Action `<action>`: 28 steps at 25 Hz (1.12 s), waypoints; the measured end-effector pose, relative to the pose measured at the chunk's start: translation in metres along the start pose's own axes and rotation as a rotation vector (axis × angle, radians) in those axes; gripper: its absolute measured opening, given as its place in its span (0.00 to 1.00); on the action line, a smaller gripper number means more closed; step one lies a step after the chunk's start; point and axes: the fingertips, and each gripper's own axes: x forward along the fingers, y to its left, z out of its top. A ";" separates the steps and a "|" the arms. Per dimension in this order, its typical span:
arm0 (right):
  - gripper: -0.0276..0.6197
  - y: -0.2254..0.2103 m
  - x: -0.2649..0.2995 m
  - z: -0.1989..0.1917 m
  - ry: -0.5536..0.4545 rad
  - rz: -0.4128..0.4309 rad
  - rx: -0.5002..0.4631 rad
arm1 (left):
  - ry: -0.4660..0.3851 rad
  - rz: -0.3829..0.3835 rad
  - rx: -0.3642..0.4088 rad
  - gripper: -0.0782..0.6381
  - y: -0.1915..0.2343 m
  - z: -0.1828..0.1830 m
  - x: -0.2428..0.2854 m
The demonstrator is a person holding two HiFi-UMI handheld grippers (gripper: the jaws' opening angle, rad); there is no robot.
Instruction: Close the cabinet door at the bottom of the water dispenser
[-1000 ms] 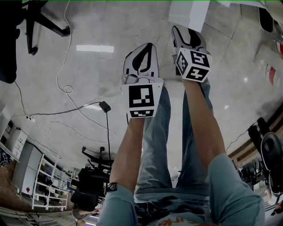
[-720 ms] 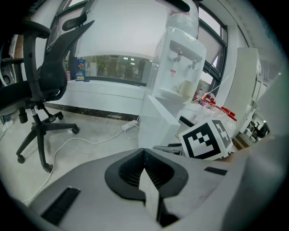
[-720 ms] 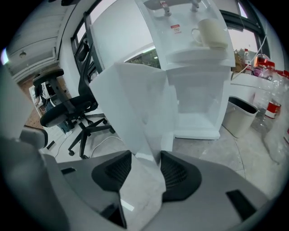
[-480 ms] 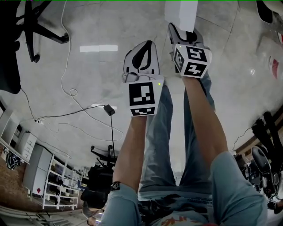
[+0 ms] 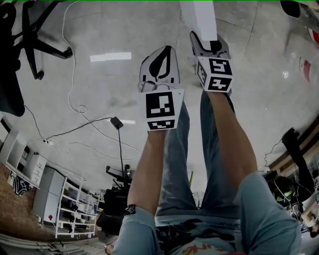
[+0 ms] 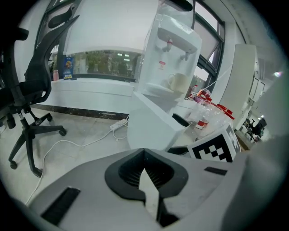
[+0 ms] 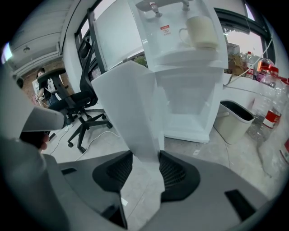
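A white water dispenser (image 7: 180,58) stands ahead, a cream mug (image 7: 201,31) under its taps. Its bottom cabinet door (image 7: 128,103) hangs swung open toward me, edge on. My right gripper (image 7: 145,169) has that door's edge between its pads; the jaws are closing and both pads touch the panel. From the head view the right gripper (image 5: 207,36) sits at the foot of the white door (image 5: 199,15). My left gripper (image 5: 166,50) hovers beside it, to the left. Its jaws (image 6: 143,152) are shut with tips together, nothing between them, and the door (image 6: 153,126) lies beyond.
A black office chair (image 6: 31,90) stands to the left, a white cable (image 5: 75,99) and a power strip (image 6: 118,126) on the floor. Right of the dispenser are a waste bin (image 7: 235,119) and several plastic bottles (image 7: 271,108). The person's legs (image 5: 174,164) are below.
Both grippers have moved forward over the floor. The white door has come further into the head view, and the right gripper now sits at its lower edge.
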 end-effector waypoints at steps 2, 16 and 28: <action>0.35 -0.012 -0.005 -0.001 0.007 -0.010 -0.019 | 0.005 -0.007 0.005 0.12 -0.010 0.003 0.006; 0.33 -0.114 -0.023 0.013 0.020 -0.081 -0.069 | 0.027 -0.056 0.044 0.12 -0.080 0.031 0.055; 0.28 -0.176 -0.016 0.040 0.002 -0.106 -0.107 | 0.015 -0.049 0.045 0.12 -0.115 0.053 0.085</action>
